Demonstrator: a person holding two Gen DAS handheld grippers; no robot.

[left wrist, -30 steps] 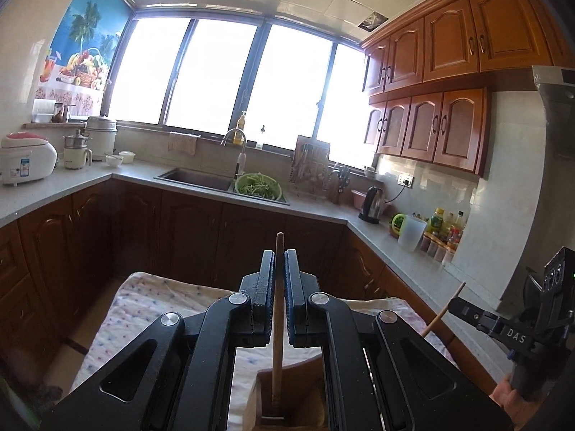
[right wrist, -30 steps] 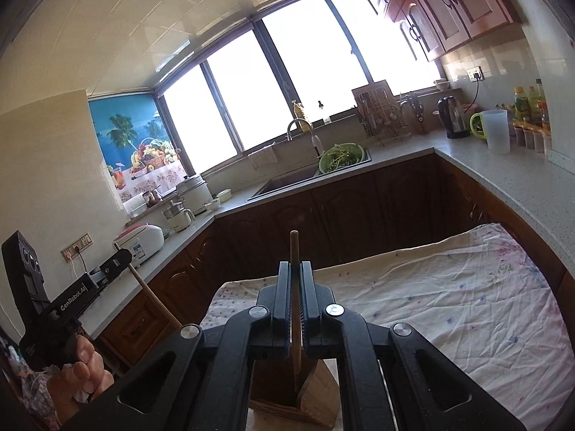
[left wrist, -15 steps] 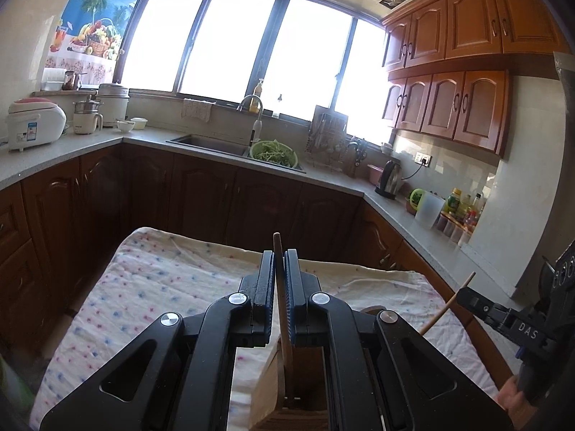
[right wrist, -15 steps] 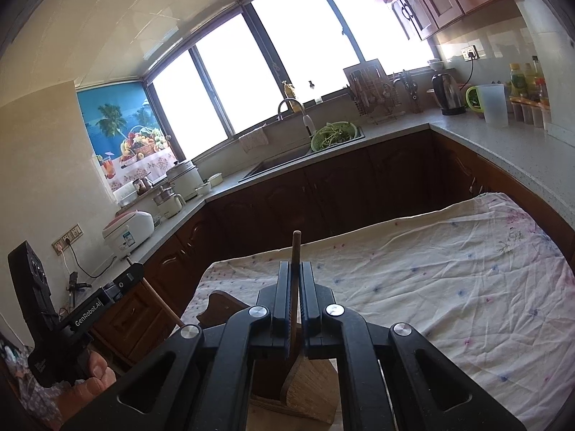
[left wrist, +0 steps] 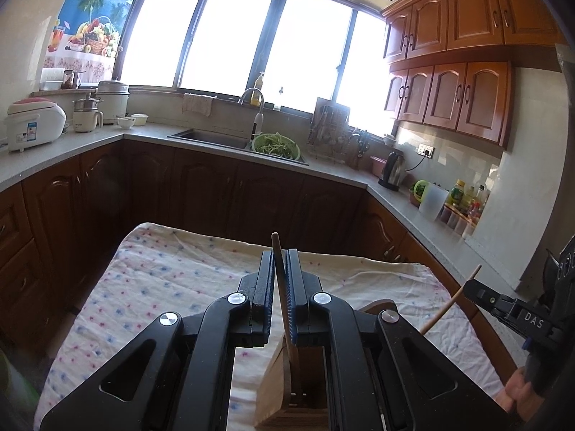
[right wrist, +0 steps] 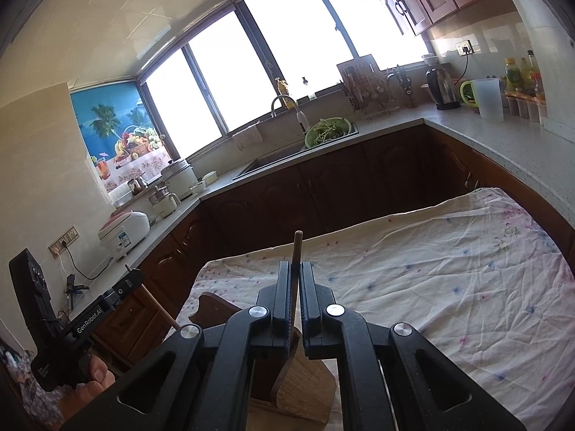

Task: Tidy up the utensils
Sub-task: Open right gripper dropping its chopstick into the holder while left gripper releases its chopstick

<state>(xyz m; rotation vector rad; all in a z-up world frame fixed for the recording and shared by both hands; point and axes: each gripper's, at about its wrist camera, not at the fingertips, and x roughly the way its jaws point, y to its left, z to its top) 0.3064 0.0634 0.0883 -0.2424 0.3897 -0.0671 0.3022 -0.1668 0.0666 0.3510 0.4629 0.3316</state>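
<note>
Wooden spoon pinched in your left tool, lower end inside holder on tabletop; right tool pinches second spoon over same holder; release only once ends seat; keep handles upright.

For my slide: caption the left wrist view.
Left gripper lowers a wooden utensil into the wooden holder.

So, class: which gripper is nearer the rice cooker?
Left. The left gripper is on the rice cooker side of the table; the right gripper is beyond it, farther from that counter.
</note>
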